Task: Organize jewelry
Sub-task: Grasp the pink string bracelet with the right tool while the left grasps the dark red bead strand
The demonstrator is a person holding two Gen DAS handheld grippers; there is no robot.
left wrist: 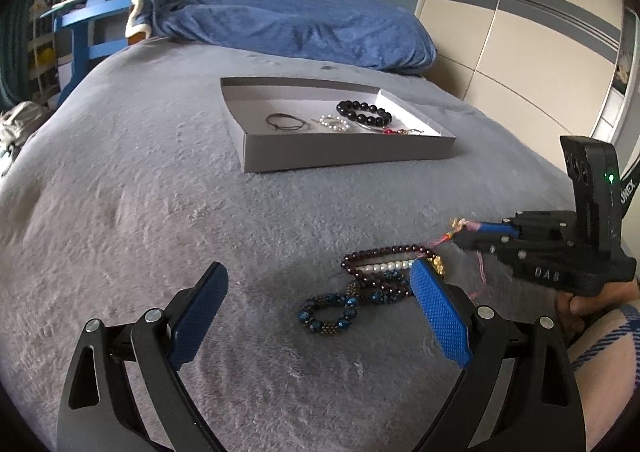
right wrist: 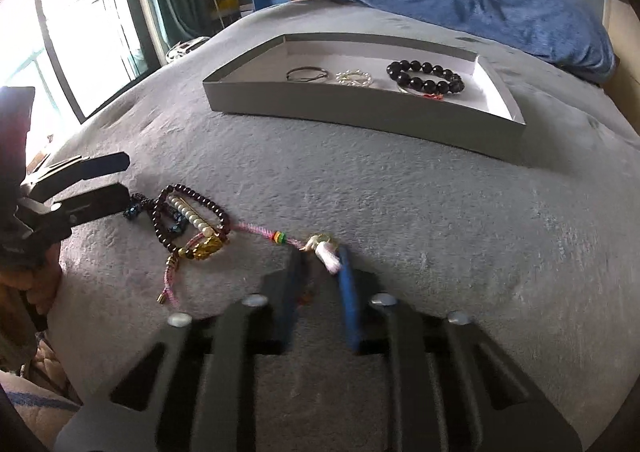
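A pile of bracelets lies on the grey blanket: a dark red bead bracelet [left wrist: 384, 252], a pearl strand [left wrist: 388, 266] and a blue bead bracelet [left wrist: 328, 312]. My left gripper [left wrist: 320, 268] hangs open just above the pile, one finger on each side, touching nothing. My right gripper [right wrist: 320, 256] is shut on the end of a pink cord bracelet [right wrist: 256, 230]. The cord stretches from the gripper back to a gold charm [right wrist: 206, 246] in the pile. Further back, the grey tray [left wrist: 340, 150] holds a black bead bracelet [left wrist: 364, 112], a small pearl bracelet [left wrist: 334, 123] and a black cord loop [left wrist: 284, 121].
A blue quilt [left wrist: 300, 24] lies bunched behind the tray. A blue desk [left wrist: 88, 20] stacked with papers stands at the back left, and a wardrobe [left wrist: 520, 32] lines the right side. A window [right wrist: 80, 32] is on the left in the right wrist view.
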